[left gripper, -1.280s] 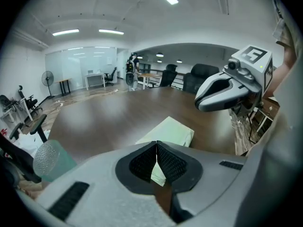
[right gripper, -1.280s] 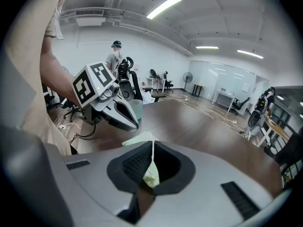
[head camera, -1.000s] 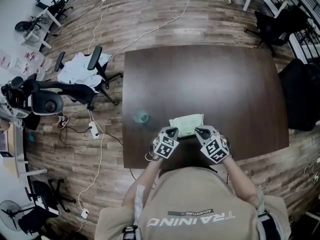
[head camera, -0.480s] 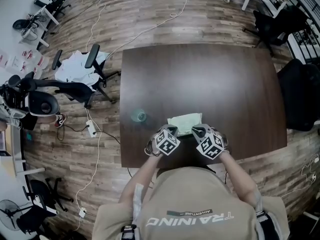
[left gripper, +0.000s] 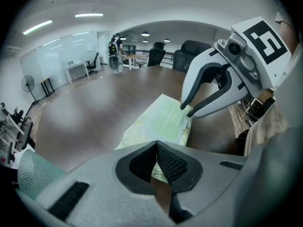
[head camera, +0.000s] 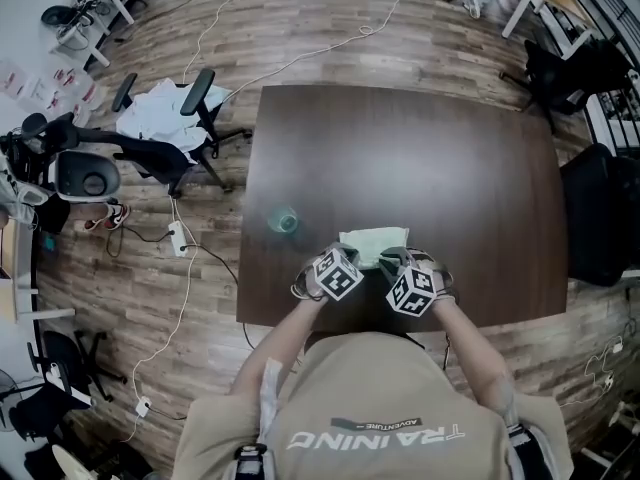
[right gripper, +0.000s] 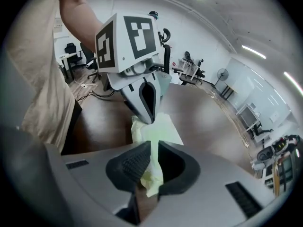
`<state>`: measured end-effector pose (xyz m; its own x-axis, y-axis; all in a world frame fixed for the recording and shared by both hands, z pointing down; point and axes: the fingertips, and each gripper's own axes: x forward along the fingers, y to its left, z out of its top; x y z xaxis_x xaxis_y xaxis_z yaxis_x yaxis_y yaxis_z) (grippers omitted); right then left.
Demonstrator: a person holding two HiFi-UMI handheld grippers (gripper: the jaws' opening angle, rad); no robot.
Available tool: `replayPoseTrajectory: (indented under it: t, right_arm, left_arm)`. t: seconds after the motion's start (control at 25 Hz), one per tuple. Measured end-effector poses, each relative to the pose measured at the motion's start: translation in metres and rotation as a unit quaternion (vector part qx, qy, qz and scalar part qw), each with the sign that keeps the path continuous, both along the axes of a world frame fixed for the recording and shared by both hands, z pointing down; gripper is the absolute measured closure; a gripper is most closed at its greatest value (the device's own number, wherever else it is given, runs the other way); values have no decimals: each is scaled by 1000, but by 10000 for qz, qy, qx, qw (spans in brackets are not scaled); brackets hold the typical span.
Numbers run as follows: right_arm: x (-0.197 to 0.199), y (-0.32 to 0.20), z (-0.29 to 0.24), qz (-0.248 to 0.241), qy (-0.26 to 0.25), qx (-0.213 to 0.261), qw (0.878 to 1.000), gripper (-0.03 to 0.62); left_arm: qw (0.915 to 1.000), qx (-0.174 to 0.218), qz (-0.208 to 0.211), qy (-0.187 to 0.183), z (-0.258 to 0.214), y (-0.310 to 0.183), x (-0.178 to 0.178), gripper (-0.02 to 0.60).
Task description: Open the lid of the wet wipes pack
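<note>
**Grippers closer to the pack, right one pinching its edge**

The dark table (head camera: 450, 168) is almost bare. The pale green pack (head camera: 372, 244) of wet wipes lies flat at the table's 6 o'clock side, close to the edge where the person stands. It has kept its place during the last second.

What has changed is the grippers. Both have come nearer to the pack and to each other. The left gripper (head camera: 349, 258) is at 7 o'clock of the pack. Its jaws are pressed together with nothing seen between them, and the tips are just before the pack's near edge. The right gripper (head camera: 393, 259), at 5 o'clock of the pack, has gone lower and rolled at the wrist. Its jaws are closed on a thin, crumpled piece of the pack's pale green edge. I cannot tell if this piece is the tab of the lid or only wrapper. The lid (left gripper: 165, 118) lies flat, so I judge that a hold is taken but the pull is not yet made.

As for containers, the pack is closed and no wipe shows. A small greenish cup (head camera: 285, 220) stands at 9 o'clock of the pack, well apart. What is in it is too blurred to tell.
</note>
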<state>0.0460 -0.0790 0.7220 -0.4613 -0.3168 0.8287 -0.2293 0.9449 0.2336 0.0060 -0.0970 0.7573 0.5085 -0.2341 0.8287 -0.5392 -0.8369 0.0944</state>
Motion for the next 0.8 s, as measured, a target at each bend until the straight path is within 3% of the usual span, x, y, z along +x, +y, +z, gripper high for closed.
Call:
replayPoseTrajectory:
  t: [0.24,0.36,0.8]
  right_arm:
    - [-3,2,8,-334,332,-100,9988,574]
    - [-4,4,11,-522,491,-104,9974,484]
    - [-11,2,22,-1207,1202,260,9850,479]
  left_arm:
    - [10000,-54,69,-26,1,-3,-3,572]
    - [9997,-189,153,-52,1,-2,-1,572]
    - [9991,-384,170,-90,0,-2,-2,572]
